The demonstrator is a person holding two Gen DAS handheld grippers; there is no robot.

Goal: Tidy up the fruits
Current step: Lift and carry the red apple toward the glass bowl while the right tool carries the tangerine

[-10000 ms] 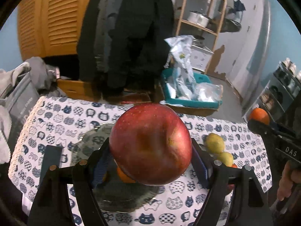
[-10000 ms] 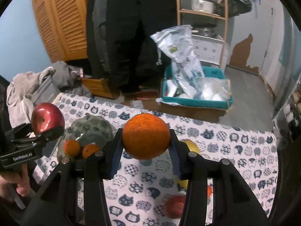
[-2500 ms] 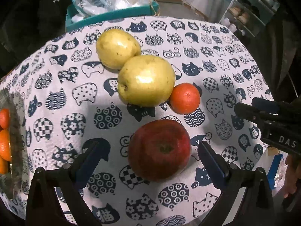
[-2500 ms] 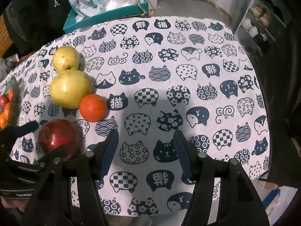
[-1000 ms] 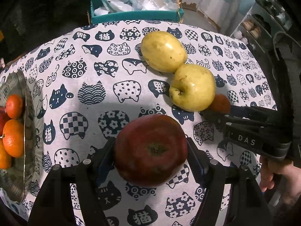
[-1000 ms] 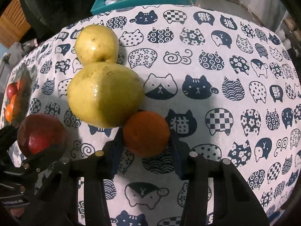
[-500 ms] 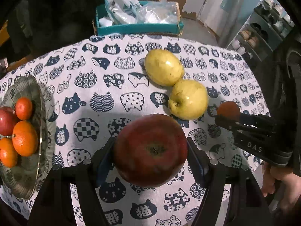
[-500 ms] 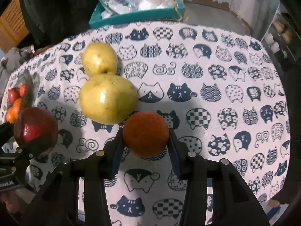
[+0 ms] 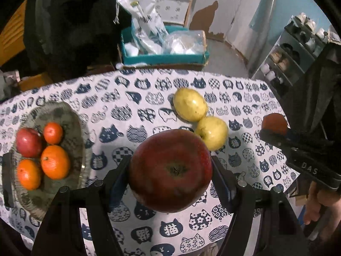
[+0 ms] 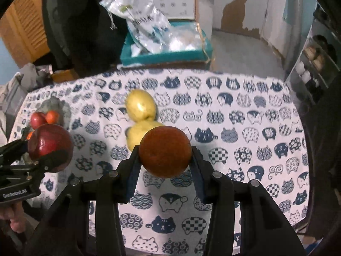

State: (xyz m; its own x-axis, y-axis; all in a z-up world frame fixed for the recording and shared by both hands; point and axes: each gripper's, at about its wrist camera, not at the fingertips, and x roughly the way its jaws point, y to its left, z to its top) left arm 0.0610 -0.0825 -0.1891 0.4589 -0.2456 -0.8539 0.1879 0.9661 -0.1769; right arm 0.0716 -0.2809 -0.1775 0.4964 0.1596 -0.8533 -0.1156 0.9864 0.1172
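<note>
Red apple (image 9: 170,170) being held clamped in left hand-held gripper (image 9: 170,173), lifted above table (image 9: 119,98); orange (image 10: 165,152) being gripped by right hand-held gripper (image 10: 165,160), likely for carrying to plate (image 9: 73,115) at table's left edge.

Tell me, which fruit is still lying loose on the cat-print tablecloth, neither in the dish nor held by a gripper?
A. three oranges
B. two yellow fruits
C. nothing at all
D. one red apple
B: two yellow fruits lie side by side on the tablecloth, while the left gripper holds a red apple, the right gripper an orange, and the rest sit in the dish.
</note>
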